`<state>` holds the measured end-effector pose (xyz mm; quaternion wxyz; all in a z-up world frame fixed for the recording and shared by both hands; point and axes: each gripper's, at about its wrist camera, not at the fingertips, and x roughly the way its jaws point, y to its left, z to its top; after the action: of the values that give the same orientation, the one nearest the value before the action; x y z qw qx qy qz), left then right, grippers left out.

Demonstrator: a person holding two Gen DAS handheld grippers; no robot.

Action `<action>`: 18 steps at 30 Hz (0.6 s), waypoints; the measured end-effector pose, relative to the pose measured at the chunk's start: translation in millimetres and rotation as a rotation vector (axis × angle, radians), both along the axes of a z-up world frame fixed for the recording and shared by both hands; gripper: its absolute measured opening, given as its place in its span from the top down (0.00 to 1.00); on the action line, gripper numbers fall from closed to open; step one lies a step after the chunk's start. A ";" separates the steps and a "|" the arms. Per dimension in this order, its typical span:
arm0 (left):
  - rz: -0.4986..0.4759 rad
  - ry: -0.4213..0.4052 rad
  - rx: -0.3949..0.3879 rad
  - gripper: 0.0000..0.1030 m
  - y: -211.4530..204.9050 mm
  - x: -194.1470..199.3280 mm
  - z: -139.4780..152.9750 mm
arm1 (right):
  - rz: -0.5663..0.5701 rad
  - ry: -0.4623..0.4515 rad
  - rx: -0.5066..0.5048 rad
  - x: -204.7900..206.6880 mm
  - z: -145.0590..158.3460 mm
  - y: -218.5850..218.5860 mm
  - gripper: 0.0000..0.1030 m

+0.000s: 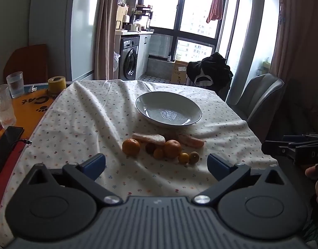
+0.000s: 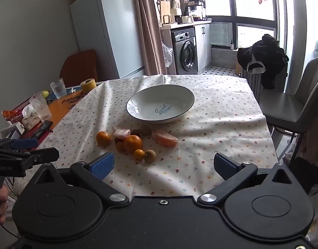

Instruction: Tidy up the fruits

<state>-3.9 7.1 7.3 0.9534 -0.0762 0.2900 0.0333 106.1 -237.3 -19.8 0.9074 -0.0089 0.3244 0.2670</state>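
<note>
Both tools hang above the near edge of the table with nothing between their jaws. The left gripper [image 1: 155, 165], black with blue ribbed pads, has its jaws spread wide, and so does the right gripper [image 2: 164, 167]; each tilts downward toward the cloth.

Straight ahead of both, on the white flower-print tablecloth [image 2: 221, 124], lies the cluster of fruit. From the left gripper it sits just beyond the gap between the pads, nearly centred. From the right gripper it lies ahead and to the left, closer to the left pad than the right, so I judge the left gripper better lined up for a first pick.

Nearest the tools are a small yellow-orange kumquat [image 1: 183, 158] and a dull brown-green round fruit [image 1: 193, 157], side by side and close enough to crowd a grasp. Just behind stand the big round orange mandarin [image 1: 172, 148] and a second mandarin [image 1: 131, 147] off to the left, apart from the rest. Two plastic-wrapped peeled citrus pieces [image 1: 149, 138] lie further back, long axes running across the line of approach, so the jaws would close over their short width.

Beyond the fruit, well clear of it, rests the empty white shallow bowl with a dark rim [image 2: 190, 101], the likely destination, directly past the cluster from both tools
</note>
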 end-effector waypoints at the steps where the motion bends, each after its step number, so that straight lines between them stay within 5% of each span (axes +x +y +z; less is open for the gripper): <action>1: 0.000 0.000 0.002 0.00 -1.0 -0.3 0.1 | -0.003 -0.003 -0.002 -1.7 1.5 -0.4 0.00; 18: -0.005 -0.017 0.016 0.00 -4.2 -3.5 2.8 | -0.014 -0.011 0.008 -3.2 6.5 -3.0 0.00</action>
<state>-7.4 2.9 10.2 0.9564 -0.0682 0.2820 0.0324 102.9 -240.3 -13.3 0.9112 -0.0045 0.3182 0.2618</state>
